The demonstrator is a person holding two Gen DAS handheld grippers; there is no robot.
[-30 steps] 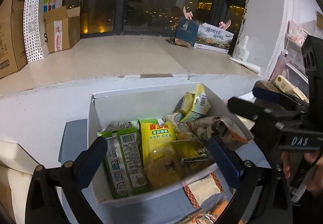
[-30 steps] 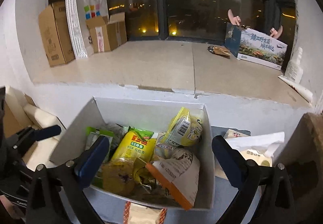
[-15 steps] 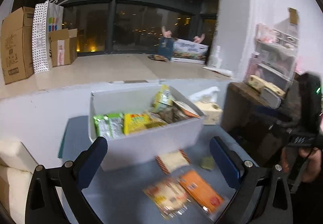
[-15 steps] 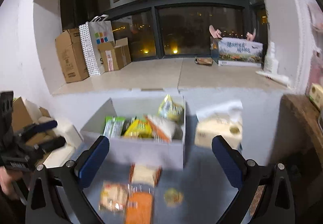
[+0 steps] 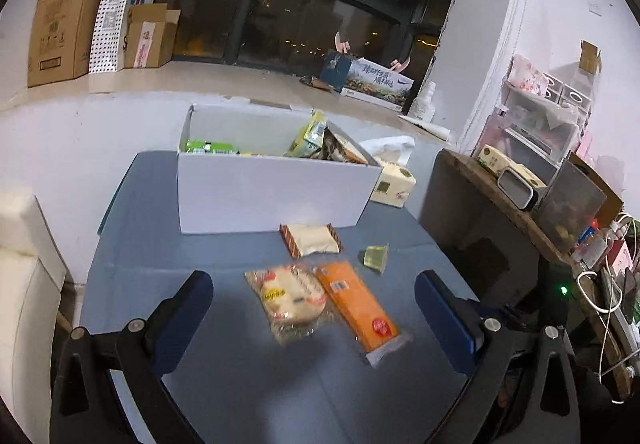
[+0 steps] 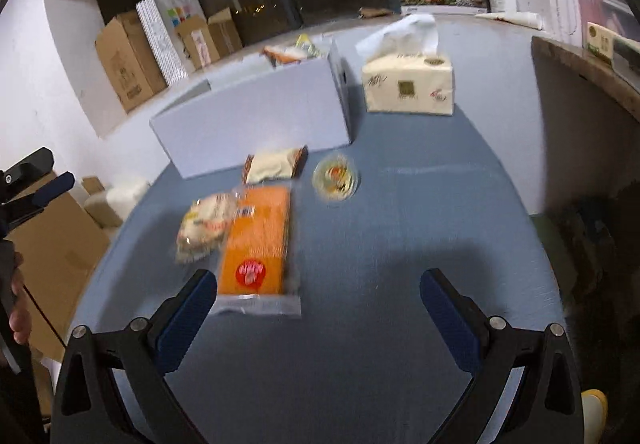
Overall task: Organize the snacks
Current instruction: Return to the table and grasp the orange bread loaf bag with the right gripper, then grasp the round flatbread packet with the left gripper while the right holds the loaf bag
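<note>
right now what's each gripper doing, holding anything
Left gripper: open, holding nothing.
Right gripper: open, holding nothing.

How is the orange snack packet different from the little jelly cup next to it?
The orange packet is long, flat and rectangular; the jelly cup is small and round. The orange packet touches the clear bread bag; the jelly cup sits alone. Both lie on the blue table, outside the white box.

Orange packet (image 5: 357, 306) on blue table (image 5: 240, 384), white box (image 5: 272, 195).
</note>
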